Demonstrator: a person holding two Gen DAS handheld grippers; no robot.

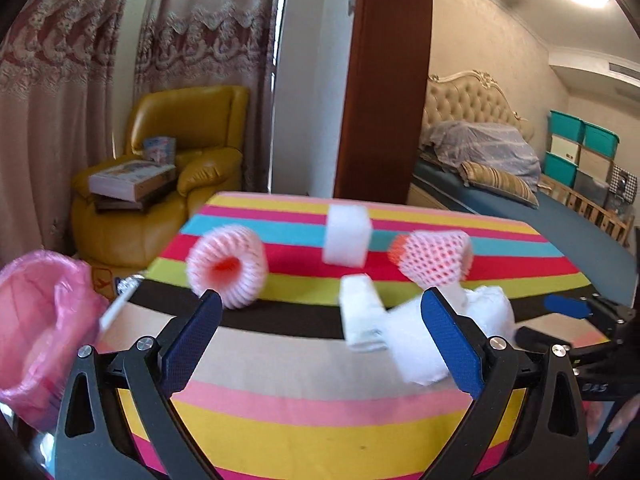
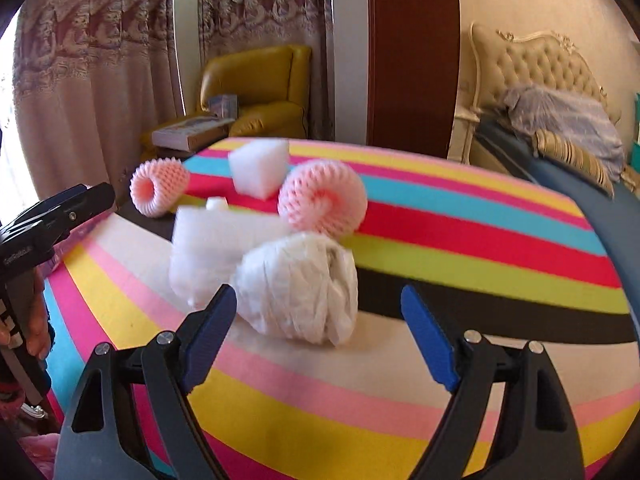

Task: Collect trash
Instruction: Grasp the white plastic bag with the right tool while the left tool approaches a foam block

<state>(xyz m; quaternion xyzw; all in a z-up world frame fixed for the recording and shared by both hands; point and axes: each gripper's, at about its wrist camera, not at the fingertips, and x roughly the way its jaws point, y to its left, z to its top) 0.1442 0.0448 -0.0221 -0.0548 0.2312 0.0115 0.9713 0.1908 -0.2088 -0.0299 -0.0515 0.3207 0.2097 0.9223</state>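
On the striped tablecloth (image 1: 280,392) lie two pink foam fruit nets (image 1: 226,266) (image 1: 434,258), a white foam block (image 1: 346,236), a folded white foam piece (image 1: 362,312) and a crumpled white wad (image 1: 416,348). My left gripper (image 1: 322,300) is open above the cloth, short of the pile, with nothing between its fingers. My right gripper (image 2: 318,296) is open too, and the crumpled white wad (image 2: 300,284) sits just beyond its fingertips, unpinched. A pink bag-lined bin (image 1: 36,320) stands at the table's left edge. The view is blurred.
Behind the table, a yellow armchair (image 1: 180,152) carries boxes. Curtains (image 1: 80,80) hang on the left, and a brown wooden post (image 1: 384,80) stands behind. A bed (image 1: 520,184) and teal storage boxes (image 1: 580,140) are at the right. A hand (image 2: 32,320) holds the left gripper.
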